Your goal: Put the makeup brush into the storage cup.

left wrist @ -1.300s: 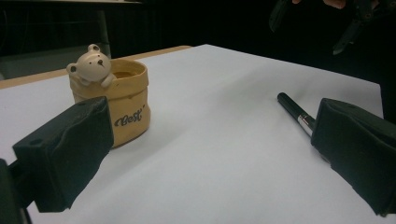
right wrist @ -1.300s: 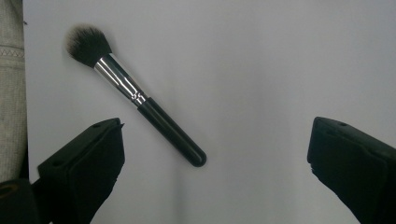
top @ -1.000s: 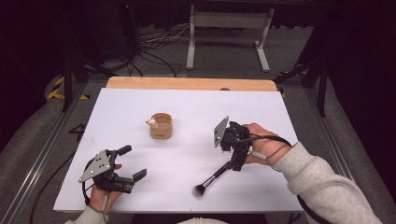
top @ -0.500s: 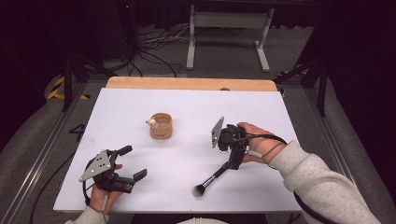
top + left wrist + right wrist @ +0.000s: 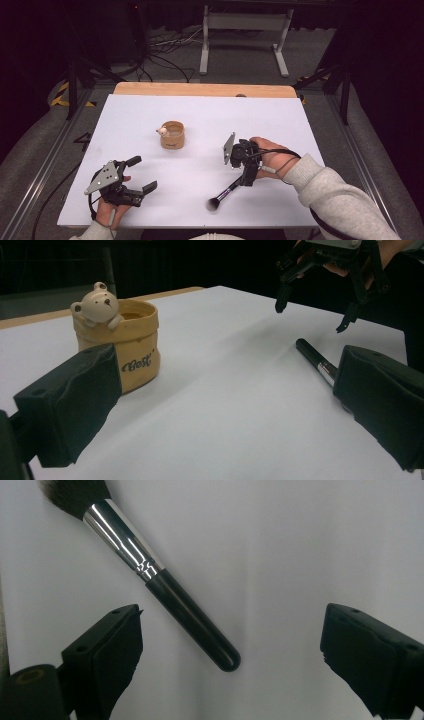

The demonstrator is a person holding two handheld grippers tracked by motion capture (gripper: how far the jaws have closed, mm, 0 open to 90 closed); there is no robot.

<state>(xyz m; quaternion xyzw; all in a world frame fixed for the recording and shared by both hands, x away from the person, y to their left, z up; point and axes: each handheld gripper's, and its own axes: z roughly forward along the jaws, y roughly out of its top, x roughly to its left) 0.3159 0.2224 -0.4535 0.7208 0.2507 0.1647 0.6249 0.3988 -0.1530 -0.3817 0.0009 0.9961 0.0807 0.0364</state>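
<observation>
Right gripper [image 5: 248, 179] lowered over brush [image 5: 226, 193].

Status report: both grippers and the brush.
Right gripper open over brush handle, not gripping. Left gripper open, idle. Brush flat on table. Nothing in the way.

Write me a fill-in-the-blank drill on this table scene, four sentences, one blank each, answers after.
1. The makeup brush lies flat on the white table, its bristles are black and its band is ____.
2. The right gripper hangs over the brush handle with its jaws ____.
3. A small ____ figure peeks over the rim of the tan pot.
4. The left gripper holds ____ between its jaws.

Missing words: silver; open; bear; nothing
</observation>
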